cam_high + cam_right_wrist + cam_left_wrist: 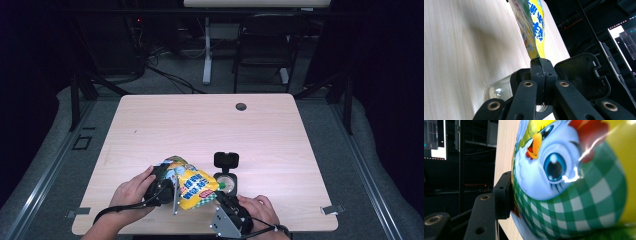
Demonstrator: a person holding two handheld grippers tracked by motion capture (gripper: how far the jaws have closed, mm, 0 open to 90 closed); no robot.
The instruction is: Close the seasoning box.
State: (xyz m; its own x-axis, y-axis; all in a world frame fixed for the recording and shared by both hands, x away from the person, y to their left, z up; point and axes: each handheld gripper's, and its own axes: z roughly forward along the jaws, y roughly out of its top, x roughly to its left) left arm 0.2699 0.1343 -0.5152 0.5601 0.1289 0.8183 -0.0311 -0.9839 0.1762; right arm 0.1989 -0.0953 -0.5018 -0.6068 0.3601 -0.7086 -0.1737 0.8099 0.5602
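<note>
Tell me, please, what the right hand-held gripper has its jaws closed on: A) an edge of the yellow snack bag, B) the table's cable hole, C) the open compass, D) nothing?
A: in the right gripper view, the right hand-held gripper has its jaws pinched together on the edge of the yellow snack bag, with the open compass lying beside it on the table.

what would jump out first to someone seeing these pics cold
The bright yellow snack bag near the table's front edge, held between both grippers: the left gripper clamps its cartoon-chick end, and the right gripper pinches the other edge with its jaws shut. Just behind the bag sits a black compass with its lid flipped up.
</note>
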